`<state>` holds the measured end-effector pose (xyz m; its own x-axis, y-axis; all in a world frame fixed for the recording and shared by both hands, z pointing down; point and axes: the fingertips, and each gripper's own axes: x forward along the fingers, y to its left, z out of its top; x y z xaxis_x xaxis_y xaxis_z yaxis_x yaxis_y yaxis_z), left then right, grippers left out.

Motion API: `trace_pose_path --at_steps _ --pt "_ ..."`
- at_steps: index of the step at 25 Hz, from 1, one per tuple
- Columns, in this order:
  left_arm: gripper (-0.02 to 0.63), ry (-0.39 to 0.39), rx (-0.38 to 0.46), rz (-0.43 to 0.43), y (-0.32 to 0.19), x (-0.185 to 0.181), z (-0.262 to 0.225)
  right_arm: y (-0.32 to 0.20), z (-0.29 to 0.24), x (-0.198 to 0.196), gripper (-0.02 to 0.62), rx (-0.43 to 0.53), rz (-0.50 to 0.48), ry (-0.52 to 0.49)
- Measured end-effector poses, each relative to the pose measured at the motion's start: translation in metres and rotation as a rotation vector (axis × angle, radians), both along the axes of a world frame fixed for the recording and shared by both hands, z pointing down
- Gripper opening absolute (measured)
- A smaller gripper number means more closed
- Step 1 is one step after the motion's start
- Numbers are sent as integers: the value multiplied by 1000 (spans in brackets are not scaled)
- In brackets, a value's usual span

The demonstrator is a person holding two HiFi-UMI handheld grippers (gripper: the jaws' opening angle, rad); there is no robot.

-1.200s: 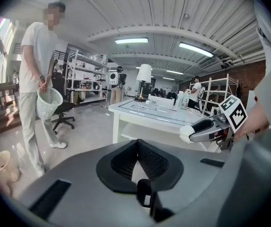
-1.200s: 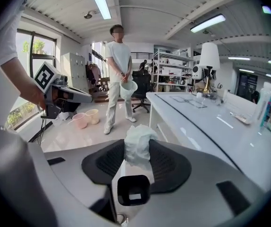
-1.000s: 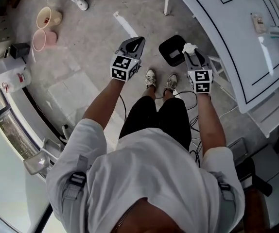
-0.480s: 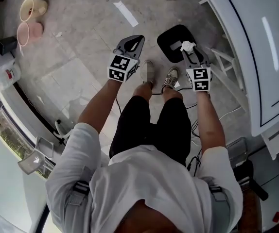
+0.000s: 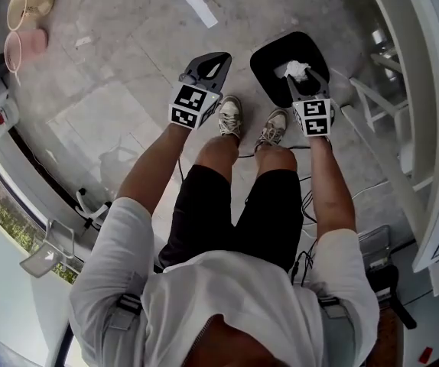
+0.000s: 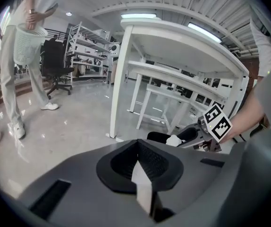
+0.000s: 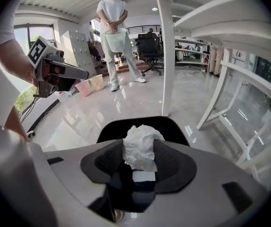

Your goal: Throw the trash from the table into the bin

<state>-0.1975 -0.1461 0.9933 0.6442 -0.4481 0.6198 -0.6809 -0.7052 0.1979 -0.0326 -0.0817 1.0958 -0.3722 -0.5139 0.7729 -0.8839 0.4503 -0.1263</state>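
My right gripper [image 5: 299, 73] is shut on a crumpled white paper ball [image 5: 294, 69], held over the open black bin [image 5: 269, 60] on the floor. In the right gripper view the paper ball [image 7: 140, 147] sits pinched between the jaws of the right gripper [image 7: 140, 150], with the black bin [image 7: 173, 129] right below and ahead. My left gripper [image 5: 213, 66] is shut and holds nothing, hanging over bare floor left of the bin. The left gripper view shows the left gripper [image 6: 140, 162] with its jaws pressed together, and the right gripper [image 6: 192, 136] with the paper ball [image 6: 174, 140] beyond.
The white table [image 5: 426, 67] stands at the right, its legs [image 7: 167, 56] close beside the bin. My shoes [image 5: 231, 117] are just behind the bin. Two small baskets [image 5: 24, 25] lie on the floor far left. A person [image 7: 114, 37] holding a basket stands further off.
Both grippers have sunk towards the floor, the person crouching. The right gripper with the paper ball has come over the bin's mouth. The table top has slid out of the head view.
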Motion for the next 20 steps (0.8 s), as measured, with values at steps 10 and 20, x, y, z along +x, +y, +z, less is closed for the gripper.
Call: trace_pose_path --at_steps 10,20 --pt "11 -8 -27 -1 2 -16 36 -8 43 -15 235 -44 -4 -9" --pt "11 31 19 10 -13 -1 -65 -17 -77 -12 235 35 31 -22"
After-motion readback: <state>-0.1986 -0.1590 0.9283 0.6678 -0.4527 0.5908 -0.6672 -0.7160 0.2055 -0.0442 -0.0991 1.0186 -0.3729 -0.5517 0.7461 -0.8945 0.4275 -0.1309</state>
